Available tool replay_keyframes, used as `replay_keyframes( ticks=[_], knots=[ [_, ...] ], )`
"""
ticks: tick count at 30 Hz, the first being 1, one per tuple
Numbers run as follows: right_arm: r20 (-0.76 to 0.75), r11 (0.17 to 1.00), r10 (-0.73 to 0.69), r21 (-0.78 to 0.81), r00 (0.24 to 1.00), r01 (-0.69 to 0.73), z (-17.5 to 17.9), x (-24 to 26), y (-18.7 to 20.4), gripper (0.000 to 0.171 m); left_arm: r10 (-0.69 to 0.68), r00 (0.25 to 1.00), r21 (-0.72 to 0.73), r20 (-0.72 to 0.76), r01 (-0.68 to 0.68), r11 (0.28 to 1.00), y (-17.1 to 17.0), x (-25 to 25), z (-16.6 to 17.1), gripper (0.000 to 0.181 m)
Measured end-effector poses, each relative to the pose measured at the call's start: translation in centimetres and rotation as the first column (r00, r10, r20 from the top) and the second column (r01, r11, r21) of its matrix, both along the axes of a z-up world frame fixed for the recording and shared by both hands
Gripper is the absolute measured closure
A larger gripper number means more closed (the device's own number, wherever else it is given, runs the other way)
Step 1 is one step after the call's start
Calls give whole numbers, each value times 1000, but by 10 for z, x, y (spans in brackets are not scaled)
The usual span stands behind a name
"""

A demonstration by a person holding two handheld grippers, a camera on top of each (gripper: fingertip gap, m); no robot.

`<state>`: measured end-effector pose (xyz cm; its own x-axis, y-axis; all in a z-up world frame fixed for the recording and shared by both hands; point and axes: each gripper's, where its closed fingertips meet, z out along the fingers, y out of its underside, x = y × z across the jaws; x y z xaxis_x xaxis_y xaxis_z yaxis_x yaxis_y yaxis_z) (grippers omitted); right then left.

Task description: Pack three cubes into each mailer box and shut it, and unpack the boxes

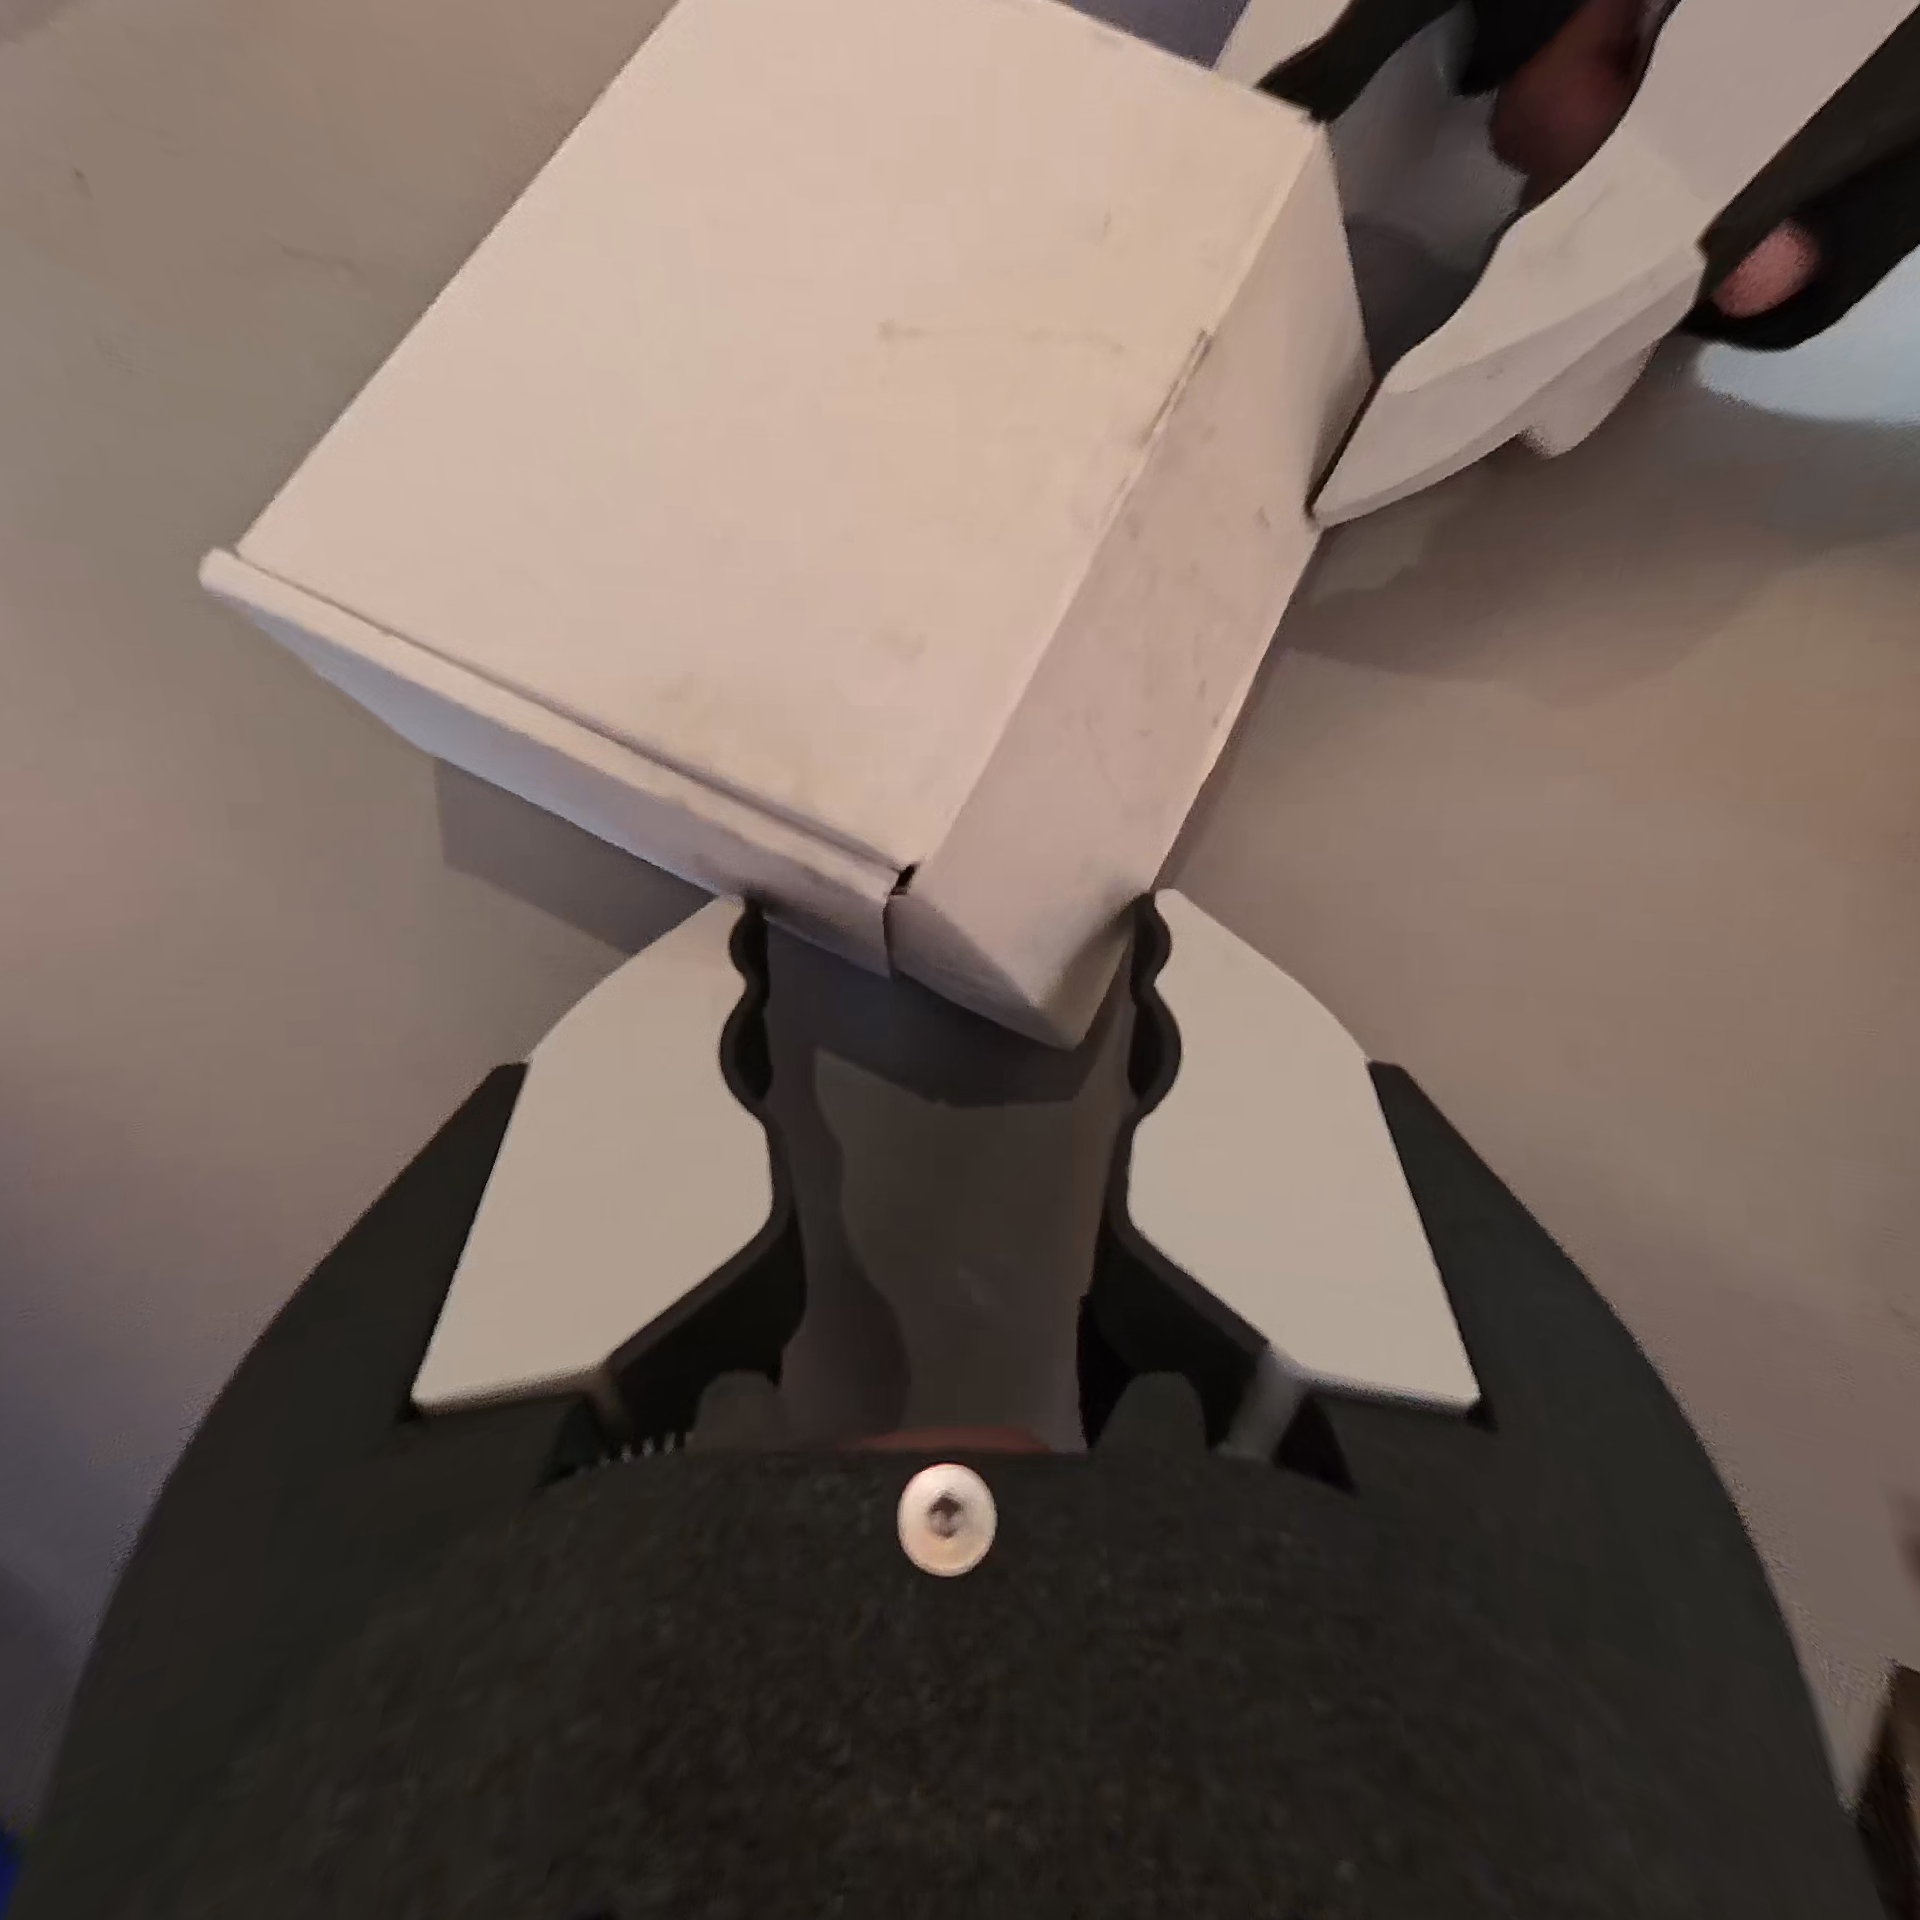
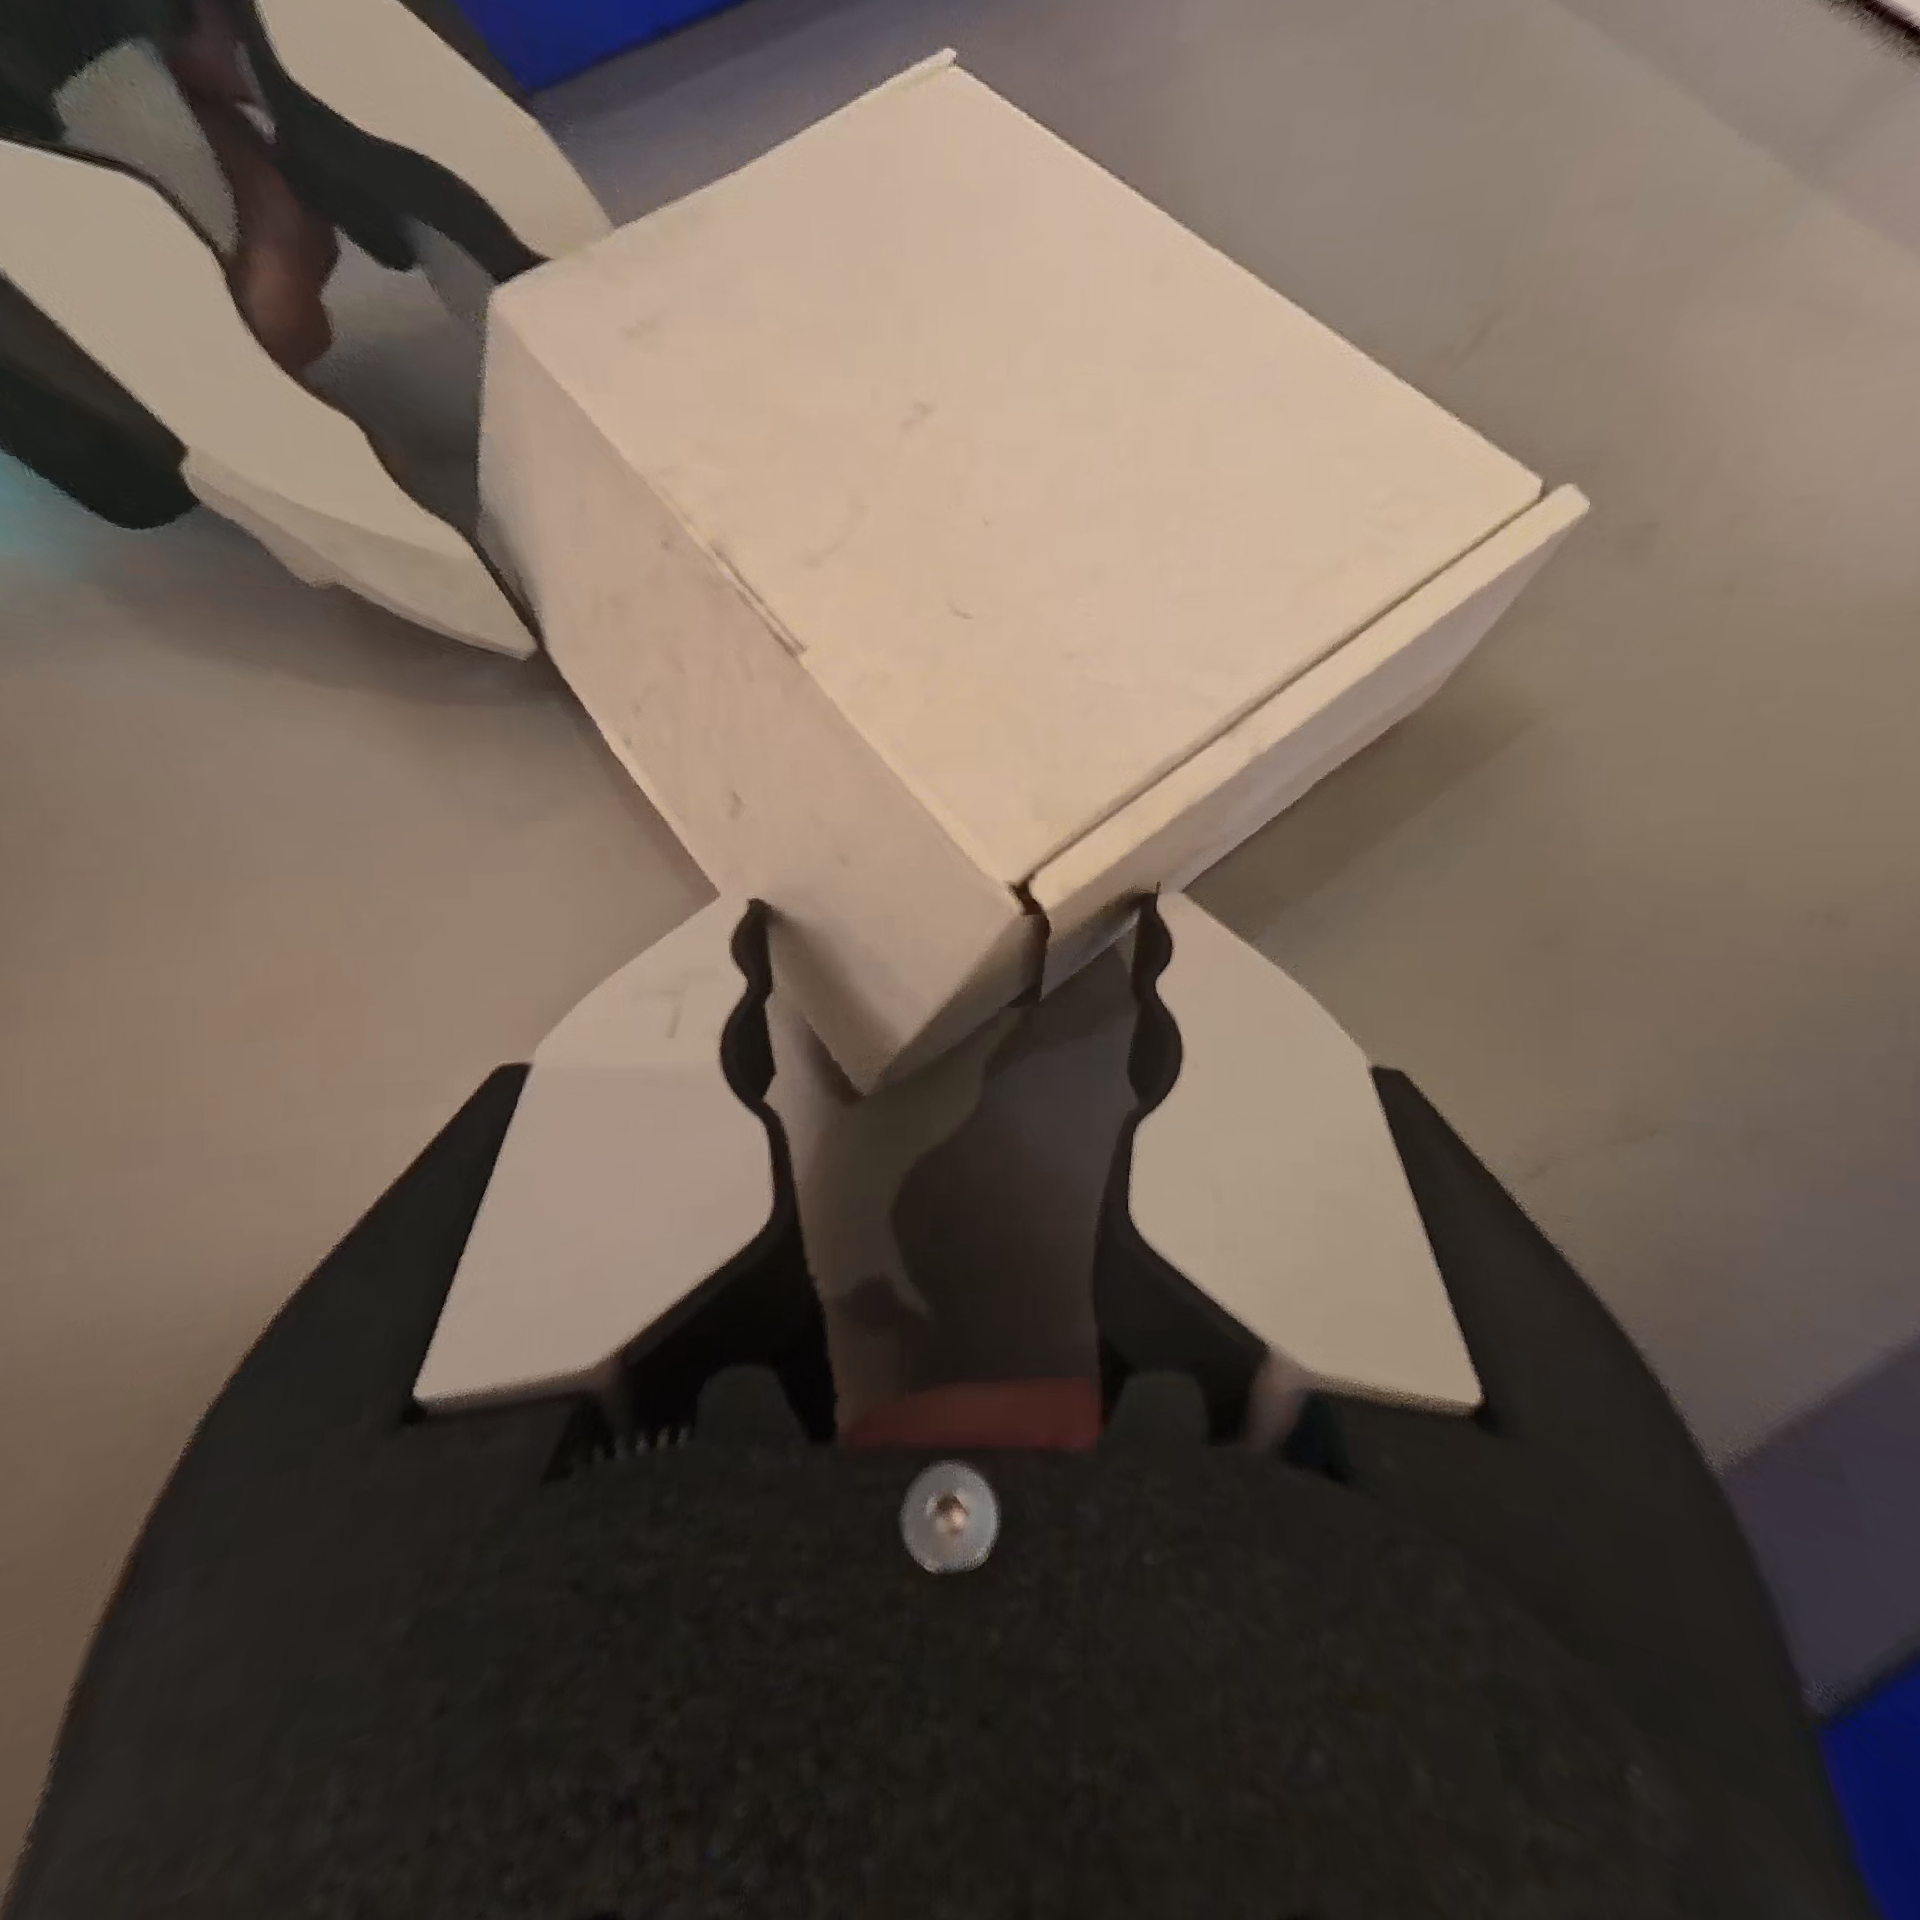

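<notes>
Left wrist view puts the closed white mailer box (image 1: 790, 468) straight ahead of your left tongs (image 1: 945, 925), with its near corner reaching in between the two fingers. The fingers stand apart around that corner; whether they actually pinch the cardboard you cannot tell from here. The box looks tipped, its far side higher, with a dark shadow under the near corner on the grey counter (image 1: 208, 1039).

From the right wrist view the same holds in mirror: your right tongs (image 2: 951, 925) straddle another corner, fingers apart, contact unclear. The lid's front flap edge (image 2: 1299, 717) lies to the right of that corner.

So each pair of tongs sits at a corner, on opposite sides of the box, about equally near. The box's longer axis seems to run away from each camera on a slant. Any lift or turn probably depends on both corners staying seated.
</notes>
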<state>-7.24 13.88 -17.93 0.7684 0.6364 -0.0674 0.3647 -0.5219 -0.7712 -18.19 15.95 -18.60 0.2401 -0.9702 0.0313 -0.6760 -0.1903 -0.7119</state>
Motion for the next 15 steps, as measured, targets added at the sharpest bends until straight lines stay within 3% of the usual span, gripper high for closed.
replay_keyframes(
  ticks=[3,8,10,12,14,15],
  knots=[
    [92,999,-52,18,994,50,-3,2,6,110,24,997,103,-73,-17,994,10,0,-3,122],
    [155,992,-125,48,980,119,-4,3,13,112,83,994,162,-68,-71,984,20,1,-5,125],
    [129,993,-113,45,985,108,-2,2,13,110,71,996,137,-49,-63,989,18,0,-3,125],
    [54,996,-85,16,995,84,1,-1,12,97,36,999,80,-2,-36,996,14,2,2,124],
    [-17,997,-75,-13,997,74,2,-1,14,99,16,1000,11,0,-16,1000,14,1,0,105],
    [-23,997,-79,-17,997,79,1,1,17,103,14,1000,4,18,-14,1000,16,2,2,107]
  ],
)
